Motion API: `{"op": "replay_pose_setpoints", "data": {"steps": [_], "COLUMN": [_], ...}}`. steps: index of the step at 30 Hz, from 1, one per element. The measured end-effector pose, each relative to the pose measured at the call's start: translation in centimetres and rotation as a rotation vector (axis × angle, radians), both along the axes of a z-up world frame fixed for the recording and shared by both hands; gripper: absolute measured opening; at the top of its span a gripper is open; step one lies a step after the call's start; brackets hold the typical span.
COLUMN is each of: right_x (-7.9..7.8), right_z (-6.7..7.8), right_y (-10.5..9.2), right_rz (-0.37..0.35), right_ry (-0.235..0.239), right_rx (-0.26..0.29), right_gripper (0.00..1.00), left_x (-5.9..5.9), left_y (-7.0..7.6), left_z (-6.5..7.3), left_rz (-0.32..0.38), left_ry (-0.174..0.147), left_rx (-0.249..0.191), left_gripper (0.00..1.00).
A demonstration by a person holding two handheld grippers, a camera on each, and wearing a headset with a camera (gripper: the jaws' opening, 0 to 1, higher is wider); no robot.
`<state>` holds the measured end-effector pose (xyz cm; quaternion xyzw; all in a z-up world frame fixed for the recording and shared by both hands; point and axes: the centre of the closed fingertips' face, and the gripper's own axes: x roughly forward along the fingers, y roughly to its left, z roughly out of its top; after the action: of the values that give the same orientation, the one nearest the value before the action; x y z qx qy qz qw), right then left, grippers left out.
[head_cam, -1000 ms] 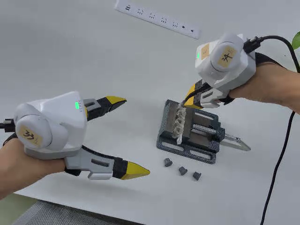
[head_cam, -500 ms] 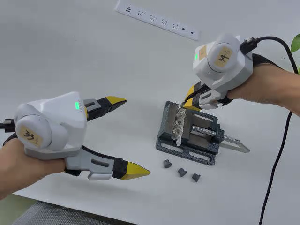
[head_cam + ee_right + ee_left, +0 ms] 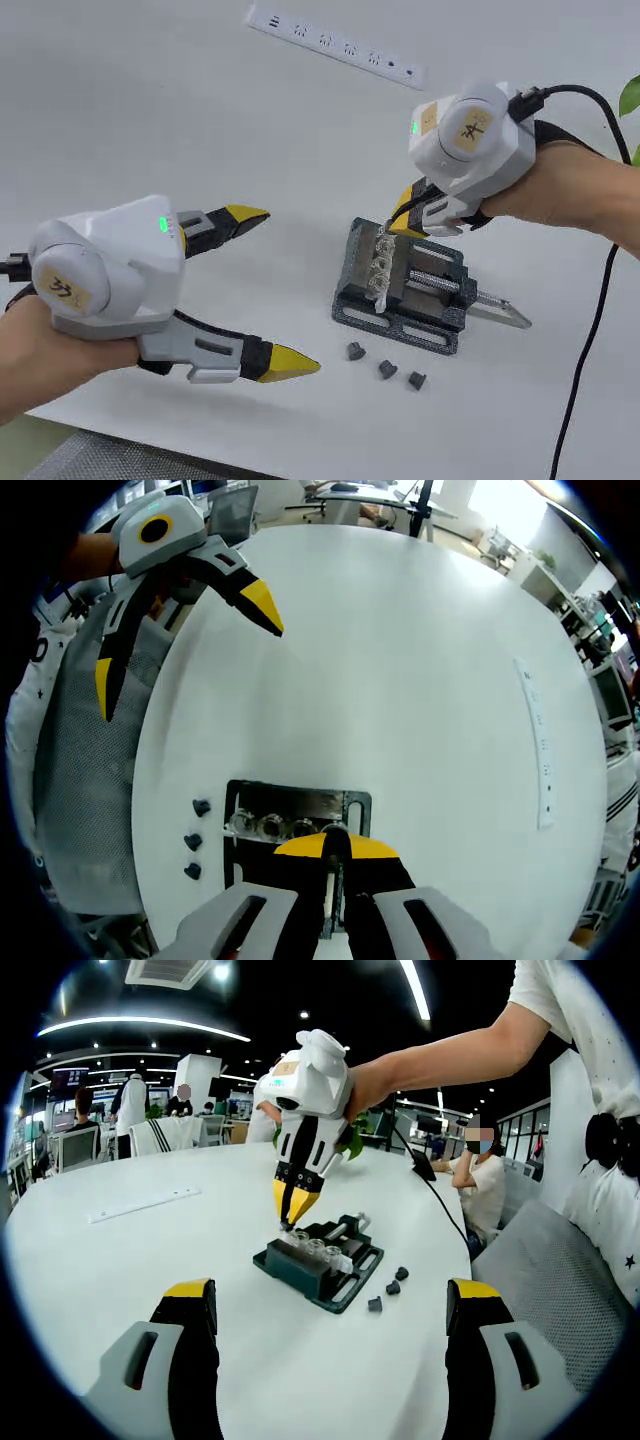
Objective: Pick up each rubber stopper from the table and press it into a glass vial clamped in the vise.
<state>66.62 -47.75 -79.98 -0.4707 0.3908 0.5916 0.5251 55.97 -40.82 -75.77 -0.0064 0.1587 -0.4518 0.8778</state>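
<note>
A dark metal vise (image 3: 398,318) sits right of centre on the white table and clamps a row of clear glass vials (image 3: 379,266). My right gripper (image 3: 400,222) hangs over the far end of that row, its yellow tips shut on a small dark rubber stopper (image 3: 335,833). The remaining vials (image 3: 271,826) stand open-topped beside the right gripper (image 3: 335,844). Three loose stoppers (image 3: 386,368) lie in a line in front of the vise. My left gripper (image 3: 275,290) hovers to the left, wide open and holding nothing, pointing toward the vise (image 3: 330,1282).
A white power strip (image 3: 335,42) lies at the back of the table. A black cable (image 3: 598,330) trails down the right side. The table's front edge (image 3: 150,435) runs close under my left hand. People sit at desks beyond the table (image 3: 480,1175).
My right gripper has edged slightly left above the vise's far end. The left gripper has stayed put and open.
</note>
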Motion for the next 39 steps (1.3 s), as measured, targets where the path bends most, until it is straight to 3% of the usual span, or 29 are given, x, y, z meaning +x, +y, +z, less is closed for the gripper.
{"op": "replay_pose_setpoints", "data": {"steps": [29, 39], "right_x": [-0.4, 0.0], "right_z": [-0.2, 0.0], "right_y": [-0.1, 0.1], "right_rz": [0.033, -0.013], "right_ry": [-0.028, -0.025], "right_rx": [-0.011, 0.018], "right_gripper": [0.0, 0.0], "left_x": [-0.1, -0.3], "left_y": [-0.3, -0.3], "left_z": [0.3, 1.2], "left_rz": [-0.006, -0.001], "left_ry": [-0.006, -0.015], "left_rx": [0.006, 0.016], "left_gripper": [0.95, 0.94]}}
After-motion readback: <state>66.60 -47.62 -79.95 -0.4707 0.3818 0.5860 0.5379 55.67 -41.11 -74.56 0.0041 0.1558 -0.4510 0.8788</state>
